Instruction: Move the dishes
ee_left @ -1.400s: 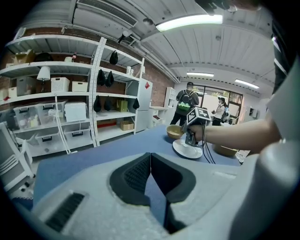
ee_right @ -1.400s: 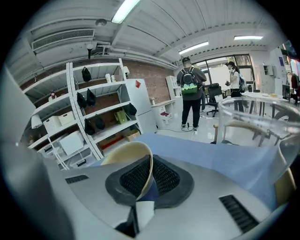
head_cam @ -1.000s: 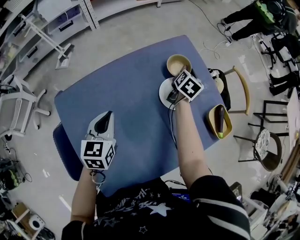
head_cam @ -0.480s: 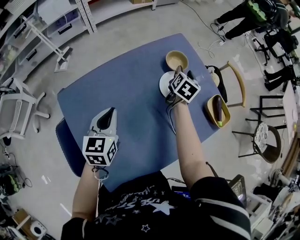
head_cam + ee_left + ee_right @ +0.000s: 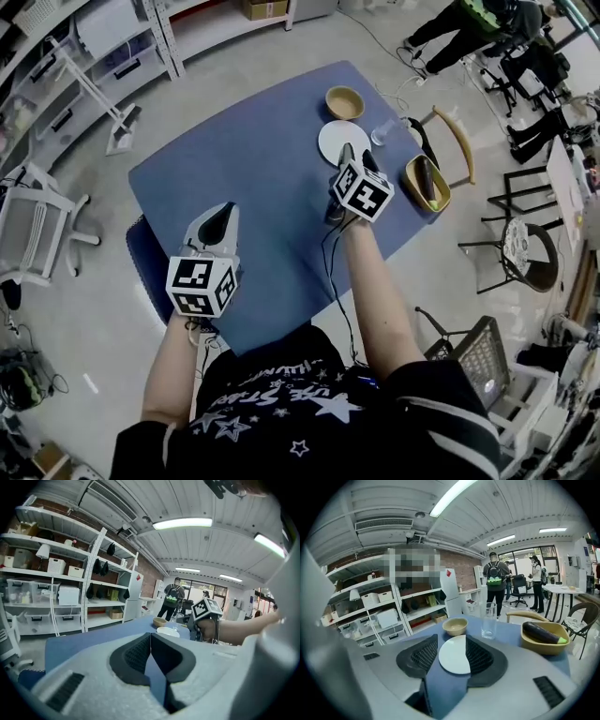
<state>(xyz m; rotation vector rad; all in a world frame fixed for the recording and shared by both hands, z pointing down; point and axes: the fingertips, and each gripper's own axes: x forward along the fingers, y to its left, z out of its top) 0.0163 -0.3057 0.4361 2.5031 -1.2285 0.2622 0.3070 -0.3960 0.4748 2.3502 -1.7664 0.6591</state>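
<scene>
A white plate lies on the blue table, with a tan bowl just beyond it and a clear glass to its right. My right gripper stands open at the plate's near edge. In the right gripper view the plate shows through the gap of that gripper, with the bowl and glass behind. A yellow oval dish holding an eggplant sits near the right edge. My left gripper hovers shut and empty over the table's left side.
A wooden chair stands against the table's right side, and a wire-seat chair is nearer me. A white chair and shelving are at the left. People stand at the far right.
My right gripper has drawn back from over the plate toward me, so most of the plate now shows. The left gripper has barely moved. The head view has shifted.
</scene>
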